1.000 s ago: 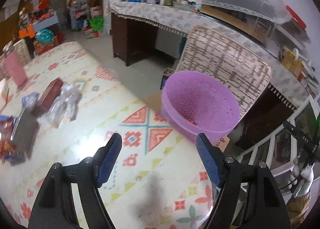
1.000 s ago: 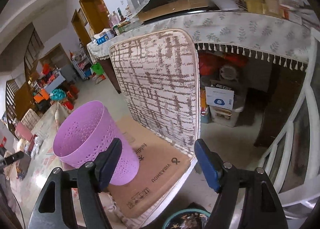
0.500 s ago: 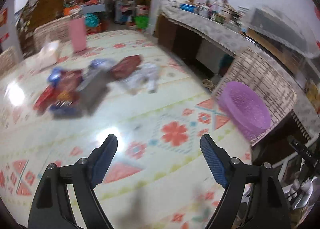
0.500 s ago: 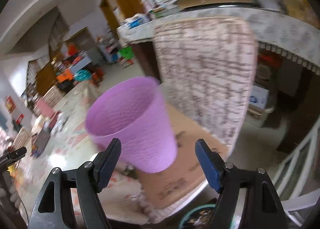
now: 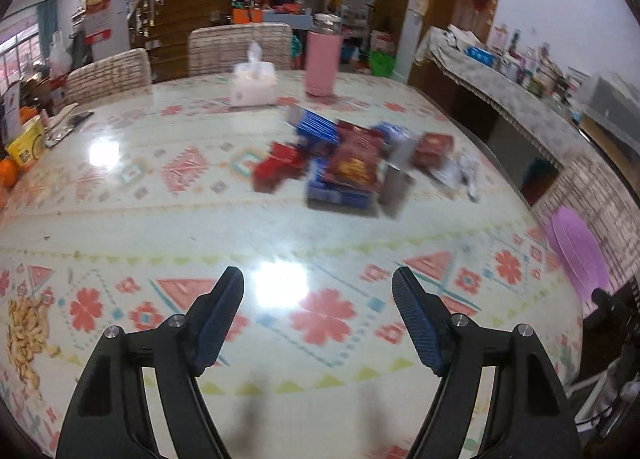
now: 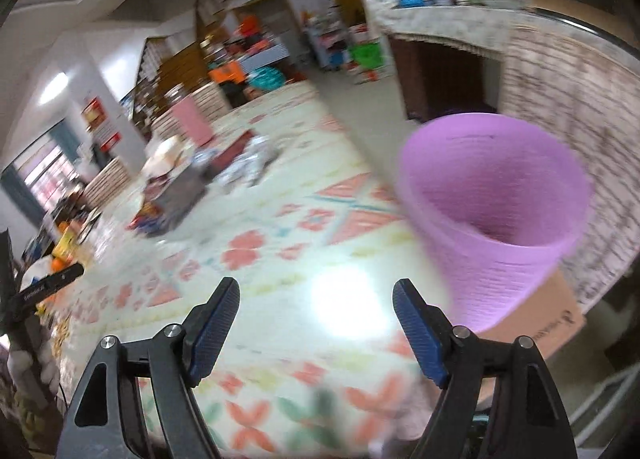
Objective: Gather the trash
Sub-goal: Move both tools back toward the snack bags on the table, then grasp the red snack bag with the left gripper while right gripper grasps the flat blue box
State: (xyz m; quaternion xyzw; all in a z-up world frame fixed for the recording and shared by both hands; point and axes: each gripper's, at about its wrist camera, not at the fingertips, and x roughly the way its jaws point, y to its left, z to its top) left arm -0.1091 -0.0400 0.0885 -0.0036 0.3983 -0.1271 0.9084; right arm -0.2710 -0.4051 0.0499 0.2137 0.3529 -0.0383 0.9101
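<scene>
Trash: a pile of wrappers and boxes lies uncollected mid-table, at one o'clock from the left gripper.
Bin: the purple basket waits at the table's edge, two o'clock from the right gripper.
Tongs: left jaws closing, right jaws opening, both empty.
Progress: judged barely begun.

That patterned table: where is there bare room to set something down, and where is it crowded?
The near half of the table is bare, from the gripper tips up to the wrapper pile. A free strip also runs left of the pile toward the yellow box. It is crowded in the pile itself and behind it, by the tissue pack and pink bottle.
</scene>
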